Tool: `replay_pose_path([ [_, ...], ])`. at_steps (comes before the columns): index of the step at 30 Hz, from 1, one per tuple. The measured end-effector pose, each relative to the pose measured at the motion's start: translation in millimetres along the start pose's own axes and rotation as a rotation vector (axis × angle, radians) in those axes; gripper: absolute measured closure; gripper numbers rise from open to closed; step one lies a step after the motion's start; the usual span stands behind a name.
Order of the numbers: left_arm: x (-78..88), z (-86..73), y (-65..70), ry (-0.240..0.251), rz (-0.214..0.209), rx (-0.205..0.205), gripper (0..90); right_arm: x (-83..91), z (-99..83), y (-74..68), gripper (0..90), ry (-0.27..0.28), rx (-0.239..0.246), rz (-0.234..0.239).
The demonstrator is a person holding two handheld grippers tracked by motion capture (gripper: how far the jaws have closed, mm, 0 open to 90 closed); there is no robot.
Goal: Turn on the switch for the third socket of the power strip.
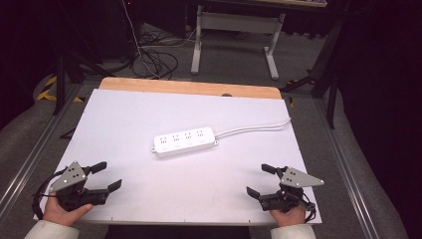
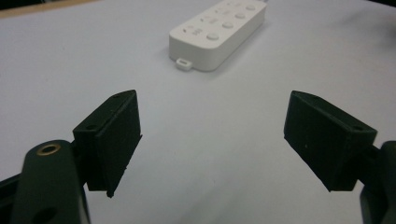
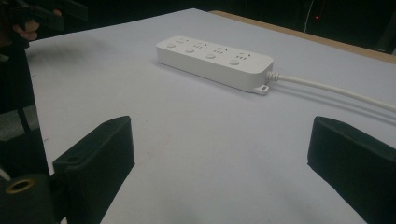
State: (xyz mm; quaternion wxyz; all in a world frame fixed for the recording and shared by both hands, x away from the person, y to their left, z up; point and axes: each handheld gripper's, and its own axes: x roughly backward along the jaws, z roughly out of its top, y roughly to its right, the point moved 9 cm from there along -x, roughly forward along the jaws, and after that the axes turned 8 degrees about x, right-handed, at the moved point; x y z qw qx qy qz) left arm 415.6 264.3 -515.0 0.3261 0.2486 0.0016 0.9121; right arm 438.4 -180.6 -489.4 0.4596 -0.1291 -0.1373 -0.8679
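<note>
A white power strip (image 1: 184,141) lies flat near the middle of a white table (image 1: 114,119), its four socket groups facing up and its long axis running nearly across the table, the cord end tipped slightly toward the far side. Its white cord (image 1: 254,128) leaves the right end and trails off toward the table's far right edge. A small mounting tab juts from each end of the casing.

Both grippers wait at the near edge, well apart from the strip and from each other. The left gripper (image 1: 106,176), held in the person's left hand (image 1: 63,213), sits at the near left corner with its jaws spread wide and nothing between them; in the left gripper view the strip (image 2: 218,31) lies ahead and to the right of the gap, its tabbed, cord-free end nearest. The right gripper (image 1: 261,180), held in the right hand (image 1: 288,216), sits at the near right with its jaws equally wide and empty; in the right gripper view the strip (image 3: 215,61) lies ahead and slightly left, shown along its length, with the cord (image 3: 336,92) running off to the right.

The strip lies forward and inward of each gripper. Neither looks clearly nearer, though the left faces the free end and the right faces the cord end.
</note>
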Motion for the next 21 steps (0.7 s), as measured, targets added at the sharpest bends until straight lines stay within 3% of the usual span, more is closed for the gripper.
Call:
replay_pose_path([
  [10,2.1,7.2,-1.0,0.053,-0.01,0.053,19.5,0.7,0.3,-0.5,7.5,0.002,0.001,0.004],
  [14,4.7,10.1,0.6,0.066,-0.065,0.12,18.8,0.5,0.1,0.0,7.5,0.002,-0.002,0.004],
  [21,4.4,10.1,-0.5,0.069,-0.036,0.072,18.0,-0.7,-0.4,0.5,7.5,-0.001,-0.007,0.005],
])
